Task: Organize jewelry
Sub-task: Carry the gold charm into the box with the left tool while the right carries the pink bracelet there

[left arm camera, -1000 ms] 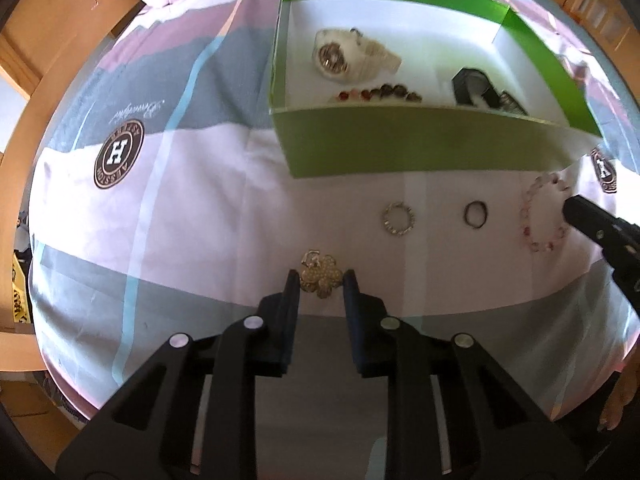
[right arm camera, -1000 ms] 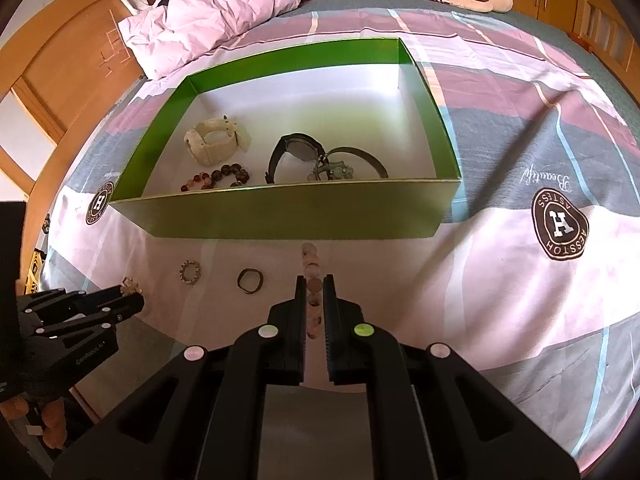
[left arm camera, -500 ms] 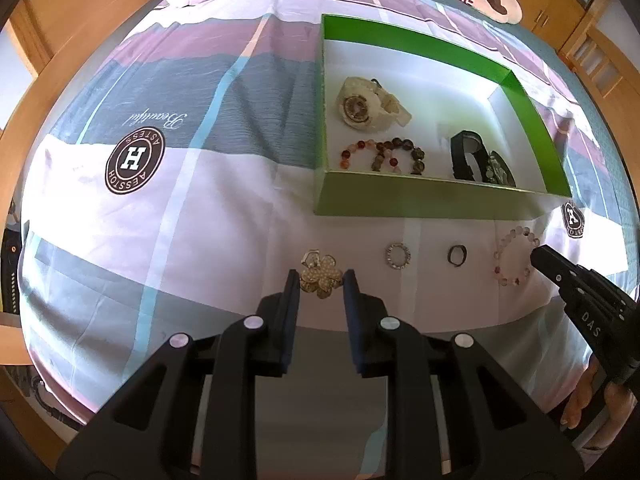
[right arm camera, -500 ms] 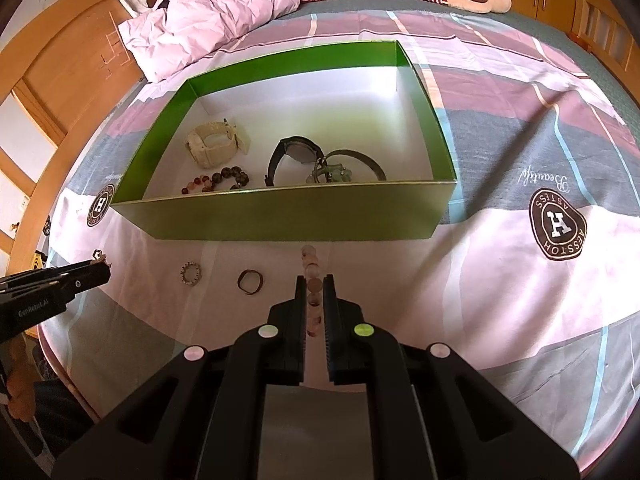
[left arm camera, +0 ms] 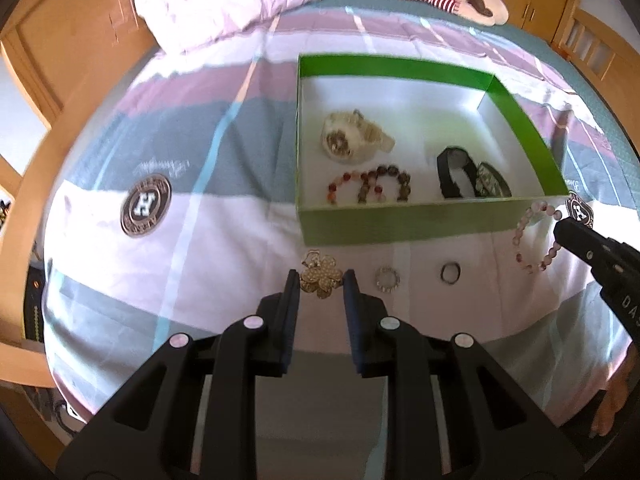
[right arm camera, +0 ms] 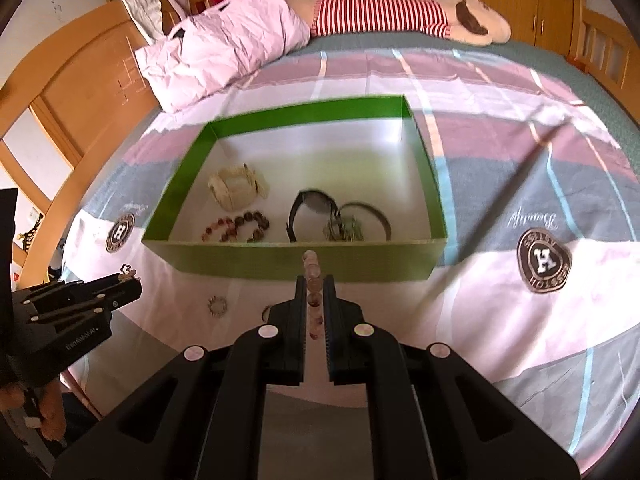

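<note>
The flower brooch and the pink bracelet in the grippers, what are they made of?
The flower brooch looks like gold-toned metal, its petals studded with tiny pale beads or stones; too blurred to say which. The pink bracelet is a loop of round, glossy, translucent beads, likely glass or polished stone, though plastic is possible.

A bed sheet (right arm camera: 500, 184) with pink, grey and white blocks and thin blue stripes spreads ahead of the gripper, printed with round dark H badges (left arm camera: 146, 205). Far beyond, a crumpled pink pillow (right arm camera: 224, 60) lies beside a red-and-white striped plush toy (right arm camera: 380, 14). A wooden bed frame (right arm camera: 84, 92) curves along the left.
</note>
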`<state>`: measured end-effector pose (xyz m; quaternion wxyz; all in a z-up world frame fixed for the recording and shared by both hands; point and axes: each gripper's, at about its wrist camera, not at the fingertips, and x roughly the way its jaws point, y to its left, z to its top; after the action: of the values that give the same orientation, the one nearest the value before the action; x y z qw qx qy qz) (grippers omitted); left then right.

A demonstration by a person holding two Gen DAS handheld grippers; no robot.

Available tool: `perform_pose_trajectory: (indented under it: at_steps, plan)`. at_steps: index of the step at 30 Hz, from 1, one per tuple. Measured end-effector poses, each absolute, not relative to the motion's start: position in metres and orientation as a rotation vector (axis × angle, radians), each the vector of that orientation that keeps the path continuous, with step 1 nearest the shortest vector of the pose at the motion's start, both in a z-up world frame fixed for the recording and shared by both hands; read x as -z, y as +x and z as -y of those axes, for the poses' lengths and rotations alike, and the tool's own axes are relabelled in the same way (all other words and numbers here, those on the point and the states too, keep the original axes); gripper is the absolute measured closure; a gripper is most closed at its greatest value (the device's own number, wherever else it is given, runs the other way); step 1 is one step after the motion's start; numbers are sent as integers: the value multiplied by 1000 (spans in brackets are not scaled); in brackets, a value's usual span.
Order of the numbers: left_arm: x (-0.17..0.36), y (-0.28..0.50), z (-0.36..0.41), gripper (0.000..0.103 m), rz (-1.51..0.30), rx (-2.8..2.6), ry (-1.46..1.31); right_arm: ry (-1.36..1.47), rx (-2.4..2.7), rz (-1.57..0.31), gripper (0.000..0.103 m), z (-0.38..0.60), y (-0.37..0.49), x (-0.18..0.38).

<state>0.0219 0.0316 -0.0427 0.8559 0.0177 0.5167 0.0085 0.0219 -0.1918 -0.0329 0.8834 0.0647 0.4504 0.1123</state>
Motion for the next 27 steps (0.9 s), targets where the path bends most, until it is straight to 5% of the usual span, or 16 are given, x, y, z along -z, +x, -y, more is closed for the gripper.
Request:
perform_pose_trajectory:
  at_steps: [27]
  plan:
    - [33, 14, -12, 81, -982, 6, 126, 99, -237, -942, 95, 182, 20, 42]
